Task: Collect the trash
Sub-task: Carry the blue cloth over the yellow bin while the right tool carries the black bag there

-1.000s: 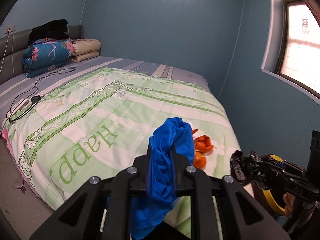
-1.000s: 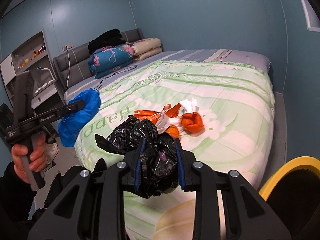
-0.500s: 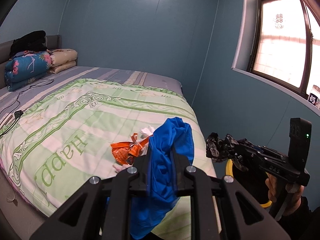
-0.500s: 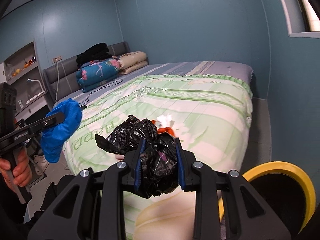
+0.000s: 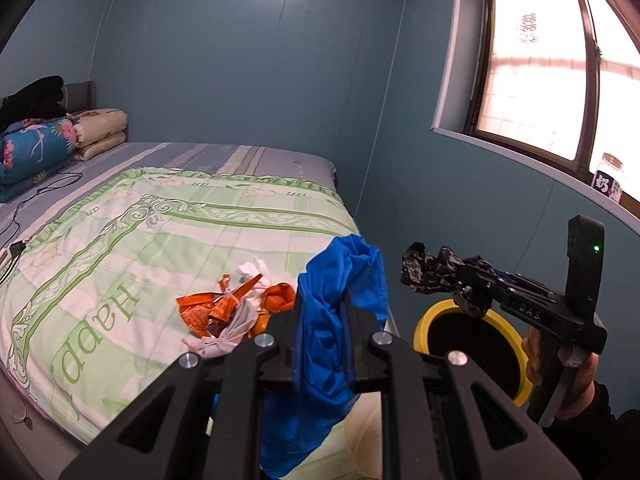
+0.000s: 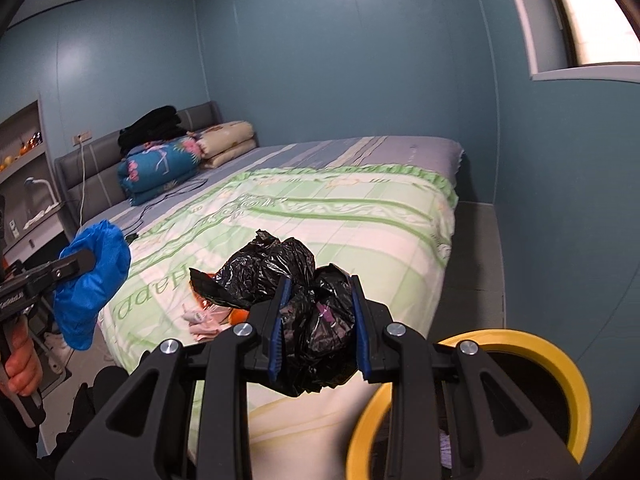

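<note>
The right hand-held gripper (image 6: 316, 320), clamped on a black bag (image 6: 296, 300), is nearer the yellow-rimmed bin (image 6: 532, 344) below-right; the left hand-held gripper (image 5: 326, 320) grips blue plastic (image 5: 332, 320).

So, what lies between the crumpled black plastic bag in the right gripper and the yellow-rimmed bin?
Nothing: in the left wrist view, black plastic bag hangs clear above yellow-rimmed bin.

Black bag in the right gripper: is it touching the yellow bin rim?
Apart. The left wrist view shows the black bag in the right gripper, held above the yellow bin rim with wall visible between.
</note>
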Demonstrator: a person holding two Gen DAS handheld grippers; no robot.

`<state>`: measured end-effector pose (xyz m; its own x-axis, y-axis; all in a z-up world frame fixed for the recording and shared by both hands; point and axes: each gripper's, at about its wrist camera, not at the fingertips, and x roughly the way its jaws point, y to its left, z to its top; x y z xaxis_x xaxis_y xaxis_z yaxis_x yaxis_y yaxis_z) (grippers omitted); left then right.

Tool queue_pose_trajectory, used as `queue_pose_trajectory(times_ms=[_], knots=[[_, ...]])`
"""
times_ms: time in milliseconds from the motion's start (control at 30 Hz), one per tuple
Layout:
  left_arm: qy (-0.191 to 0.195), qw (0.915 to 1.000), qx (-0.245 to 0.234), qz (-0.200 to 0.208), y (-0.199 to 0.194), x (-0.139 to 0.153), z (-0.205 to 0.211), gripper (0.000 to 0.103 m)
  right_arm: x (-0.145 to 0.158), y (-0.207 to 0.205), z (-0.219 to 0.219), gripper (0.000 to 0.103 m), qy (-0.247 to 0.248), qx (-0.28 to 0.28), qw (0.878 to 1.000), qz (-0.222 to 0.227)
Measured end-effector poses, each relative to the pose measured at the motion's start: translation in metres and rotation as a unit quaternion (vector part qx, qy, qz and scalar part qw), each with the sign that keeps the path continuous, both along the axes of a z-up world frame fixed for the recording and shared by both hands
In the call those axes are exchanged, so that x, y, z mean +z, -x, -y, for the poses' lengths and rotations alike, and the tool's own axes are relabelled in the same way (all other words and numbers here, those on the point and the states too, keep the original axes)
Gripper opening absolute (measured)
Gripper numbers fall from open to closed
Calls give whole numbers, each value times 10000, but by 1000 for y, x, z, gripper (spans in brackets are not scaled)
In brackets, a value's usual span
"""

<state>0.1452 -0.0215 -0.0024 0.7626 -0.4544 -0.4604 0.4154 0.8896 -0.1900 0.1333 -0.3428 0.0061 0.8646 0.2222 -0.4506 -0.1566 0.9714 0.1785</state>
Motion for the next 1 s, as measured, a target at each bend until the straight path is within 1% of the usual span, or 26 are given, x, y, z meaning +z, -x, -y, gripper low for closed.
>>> queue_pose_trajectory(times_ms=[333, 467, 700, 900, 1000], knots=[[-168, 9982, -541, 183, 1, 18, 52, 14, 5, 9, 33, 27, -32, -564, 9984, 67], [-227, 9968, -736, 215, -1, 20, 73, 14, 7, 14, 48, 27, -101, -756, 9971, 76], [-217, 9940, -1054, 179, -3, 19, 107, 14, 9, 23, 70, 27, -47, -1207, 9926, 107], [-244, 9917, -1258, 146, -4, 17, 132, 14, 2, 25, 87, 27, -52, -1452, 9894, -23], [-231, 9908, -1331, 63, -5, 13, 142, 14, -3, 24, 97, 27, -144, -1561, 9876, -95]])
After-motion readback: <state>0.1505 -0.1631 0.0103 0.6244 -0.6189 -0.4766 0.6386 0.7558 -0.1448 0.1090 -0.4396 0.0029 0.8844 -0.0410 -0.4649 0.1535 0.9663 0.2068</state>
